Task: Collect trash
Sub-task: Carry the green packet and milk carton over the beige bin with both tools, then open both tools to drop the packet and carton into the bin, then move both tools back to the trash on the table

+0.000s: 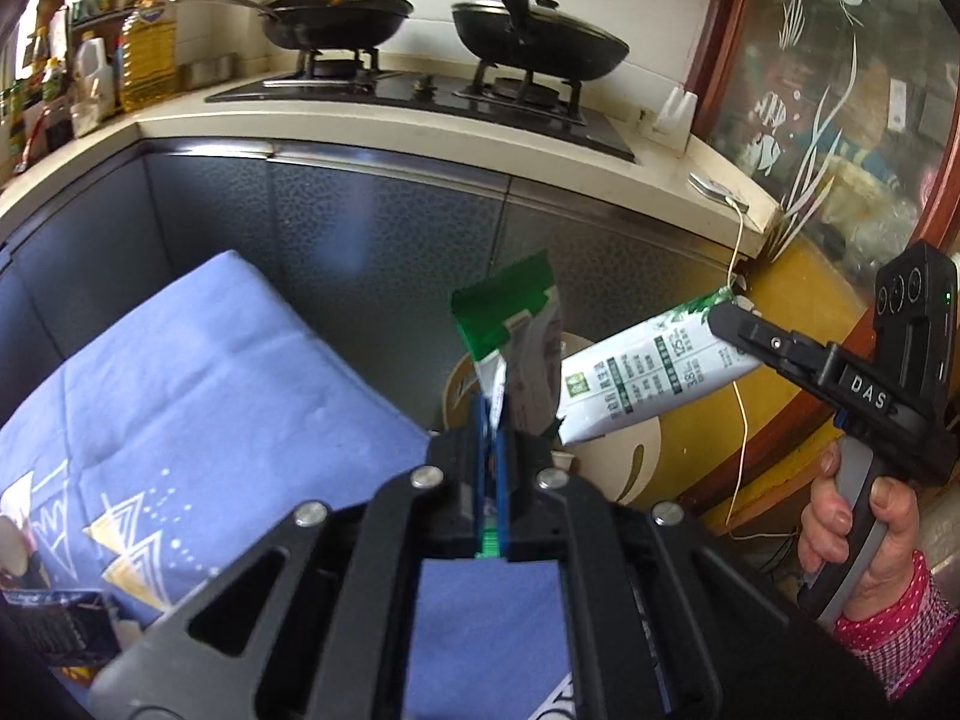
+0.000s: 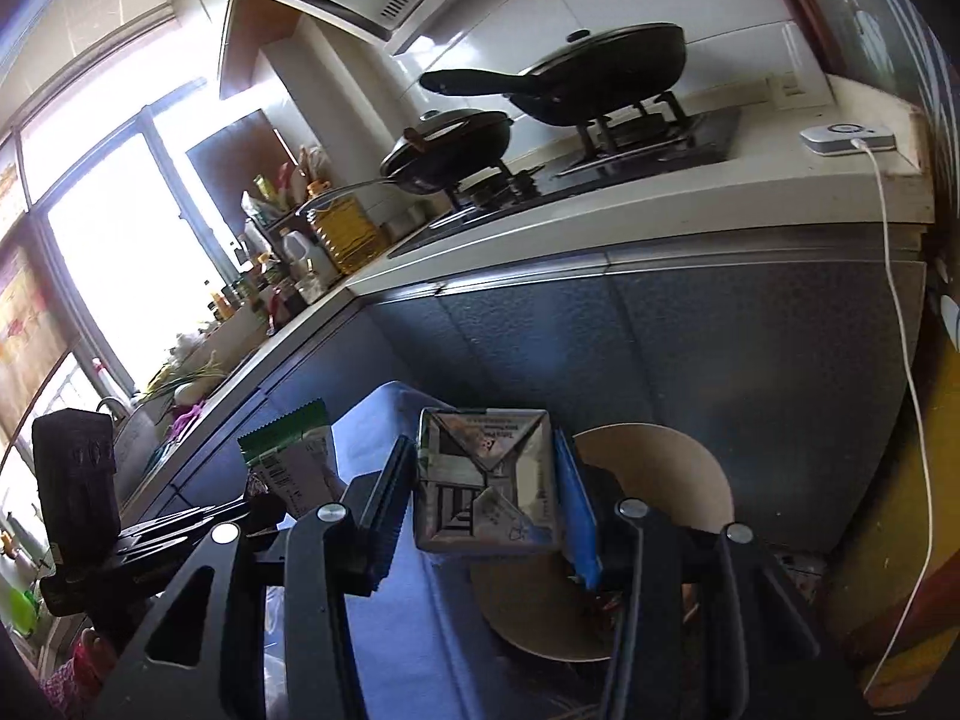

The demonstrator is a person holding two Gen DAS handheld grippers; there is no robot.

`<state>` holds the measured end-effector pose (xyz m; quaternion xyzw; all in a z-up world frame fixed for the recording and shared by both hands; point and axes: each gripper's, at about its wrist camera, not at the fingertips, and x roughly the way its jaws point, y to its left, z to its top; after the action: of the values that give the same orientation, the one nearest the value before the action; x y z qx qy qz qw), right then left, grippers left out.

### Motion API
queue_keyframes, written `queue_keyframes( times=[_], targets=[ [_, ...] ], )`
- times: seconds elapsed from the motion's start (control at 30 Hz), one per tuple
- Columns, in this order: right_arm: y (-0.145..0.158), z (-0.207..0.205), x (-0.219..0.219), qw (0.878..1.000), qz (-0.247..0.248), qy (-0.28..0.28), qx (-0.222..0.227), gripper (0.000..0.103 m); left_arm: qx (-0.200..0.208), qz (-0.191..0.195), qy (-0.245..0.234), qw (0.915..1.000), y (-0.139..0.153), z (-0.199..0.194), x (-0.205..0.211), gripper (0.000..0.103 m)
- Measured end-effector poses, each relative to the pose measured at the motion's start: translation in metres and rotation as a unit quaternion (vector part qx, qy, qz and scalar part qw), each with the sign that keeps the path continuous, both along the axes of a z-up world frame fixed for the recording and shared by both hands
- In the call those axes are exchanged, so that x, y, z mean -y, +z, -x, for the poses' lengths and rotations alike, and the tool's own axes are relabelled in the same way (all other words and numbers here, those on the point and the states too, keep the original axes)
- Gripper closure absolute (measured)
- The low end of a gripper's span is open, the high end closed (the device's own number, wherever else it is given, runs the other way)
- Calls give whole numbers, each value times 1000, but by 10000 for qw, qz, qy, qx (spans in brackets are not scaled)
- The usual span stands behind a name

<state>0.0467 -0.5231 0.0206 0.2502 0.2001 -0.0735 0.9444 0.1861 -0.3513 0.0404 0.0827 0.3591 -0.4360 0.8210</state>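
Observation:
My left gripper (image 1: pixel 495 420) is shut on a crumpled green and white wrapper (image 1: pixel 510 312), which sticks up from between its blue pads. To its right, my right gripper (image 1: pixel 732 330) holds a white milk carton (image 1: pixel 648 372) by one end, pointing left toward the wrapper. In the right wrist view the carton (image 2: pixel 486 480) shows end-on, clamped between the two fingers of the right gripper (image 2: pixel 483 498). The left gripper (image 2: pixel 264 507) and wrapper (image 2: pixel 288 456) are at the lower left there. A round beige bin (image 1: pixel 606 468) (image 2: pixel 660 462) sits on the floor just beyond and below both items.
A table under a blue cloth (image 1: pixel 210 372) lies left of the bin. Behind stand grey cabinet fronts (image 1: pixel 384 240) and a counter with a hob and two black pans (image 1: pixel 540 42). A white cable (image 1: pixel 741 420) hangs from the counter corner. A glass door (image 1: pixel 840 120) is at the right.

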Motion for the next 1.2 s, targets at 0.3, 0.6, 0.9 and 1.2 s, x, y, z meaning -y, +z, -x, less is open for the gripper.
queue_keyframes(
  times=[0.3,0.6,0.9,1.2],
  targets=[
    [-53,-10,25,9973,275,-446,-515,55,-157,-605,-338,9975,-55,4,66,100],
    [-58,-20,7,9950,717,-599,-365,41,-296,-1026,-254,9940,-73,9,76,67],
    [-25,1,-26,9978,571,-328,-39,41,105,42,141,9998,3,33,-30,67],
    [-26,0,-118,9966,377,729,-79,41,337,113,1474,9884,11,57,-199,67]
  ],
)
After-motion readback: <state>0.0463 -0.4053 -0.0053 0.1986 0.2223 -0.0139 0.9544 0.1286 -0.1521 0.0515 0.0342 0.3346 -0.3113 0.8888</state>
